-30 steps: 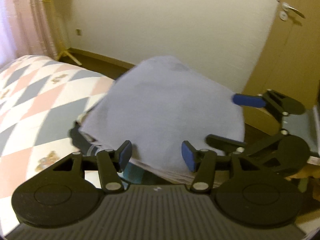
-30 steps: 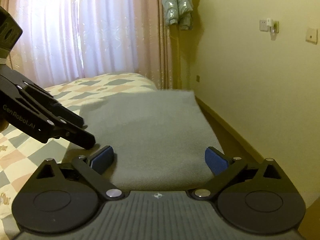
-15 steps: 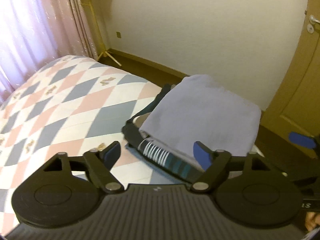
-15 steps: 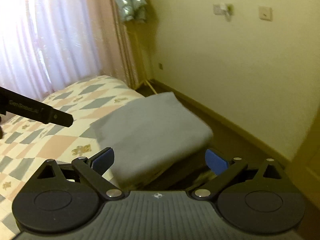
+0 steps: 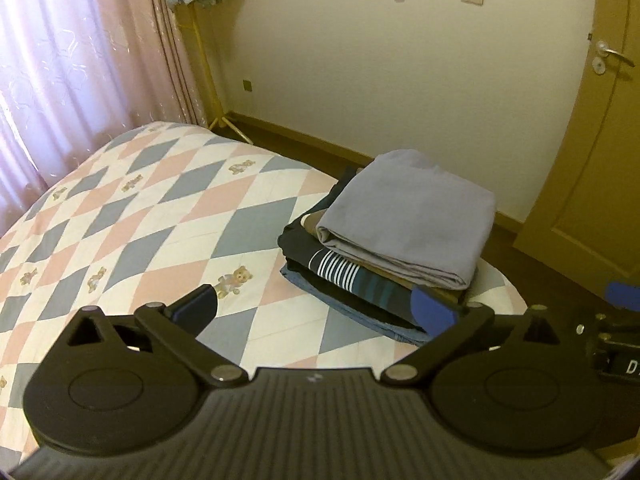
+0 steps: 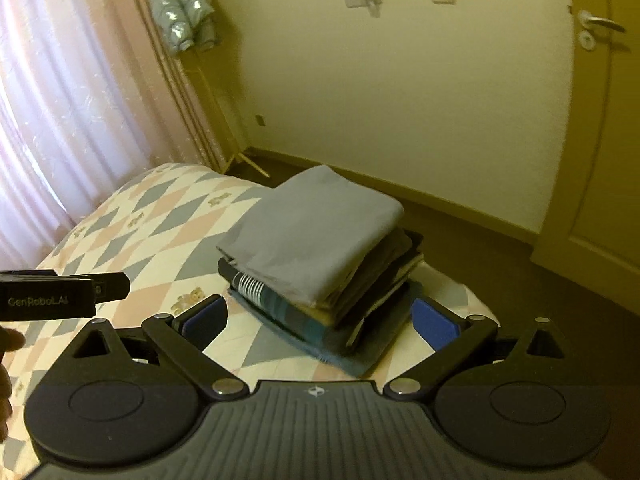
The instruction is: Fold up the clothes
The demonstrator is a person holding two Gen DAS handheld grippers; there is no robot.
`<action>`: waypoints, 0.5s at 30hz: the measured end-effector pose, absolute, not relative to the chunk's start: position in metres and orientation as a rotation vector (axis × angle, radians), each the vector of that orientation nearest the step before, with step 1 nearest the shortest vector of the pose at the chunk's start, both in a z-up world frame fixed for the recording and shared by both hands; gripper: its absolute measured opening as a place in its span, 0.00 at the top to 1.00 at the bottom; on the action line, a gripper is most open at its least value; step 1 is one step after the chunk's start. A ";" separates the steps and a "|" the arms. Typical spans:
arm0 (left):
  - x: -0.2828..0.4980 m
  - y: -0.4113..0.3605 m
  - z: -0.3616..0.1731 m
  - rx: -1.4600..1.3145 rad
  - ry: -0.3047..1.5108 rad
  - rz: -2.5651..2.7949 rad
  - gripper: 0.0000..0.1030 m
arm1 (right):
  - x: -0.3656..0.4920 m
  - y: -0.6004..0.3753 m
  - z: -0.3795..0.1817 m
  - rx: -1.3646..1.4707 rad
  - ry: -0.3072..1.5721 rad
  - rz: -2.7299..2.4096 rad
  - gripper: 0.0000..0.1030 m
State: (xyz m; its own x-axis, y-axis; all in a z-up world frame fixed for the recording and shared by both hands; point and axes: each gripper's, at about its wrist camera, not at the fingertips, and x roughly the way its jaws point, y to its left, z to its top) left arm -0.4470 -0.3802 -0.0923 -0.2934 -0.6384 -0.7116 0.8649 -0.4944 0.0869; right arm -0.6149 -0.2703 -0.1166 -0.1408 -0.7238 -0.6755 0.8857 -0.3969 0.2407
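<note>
A folded grey garment (image 5: 412, 216) lies on top of a stack of folded clothes (image 5: 352, 276) near the bed's far right corner. It also shows in the right wrist view (image 6: 312, 232), on the same stack (image 6: 332, 312). My left gripper (image 5: 316, 306) is open and empty, held above the quilt short of the stack. My right gripper (image 6: 320, 318) is open and empty, pulled back from the stack. The left gripper's body shows at the left of the right wrist view (image 6: 60, 294).
The bed has a quilt (image 5: 132, 208) of pink, grey and white diamonds. Pink curtains (image 5: 72, 60) hang at the left. A coat stand (image 5: 208, 64) with a jacket stands in the corner. A wooden door (image 5: 596, 152) is at the right, with dark floor (image 6: 500, 264) beyond the bed.
Both grippers have drawn back and up from the grey garment, which now rests on the stack. The left jaws have opened wider.
</note>
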 end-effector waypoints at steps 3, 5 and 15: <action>-0.434 -0.361 -0.083 0.840 0.345 -1.932 0.01 | -0.598 -0.255 -0.110 0.909 0.254 -1.793 0.00; -0.427 -0.349 -0.078 0.830 0.323 -1.934 0.01 | -0.586 -0.246 -0.106 0.915 0.253 -1.805 0.00; -0.382 -0.322 -0.064 0.848 0.417 -1.955 0.01 | -0.540 -0.225 -0.078 0.911 0.331 -1.930 0.00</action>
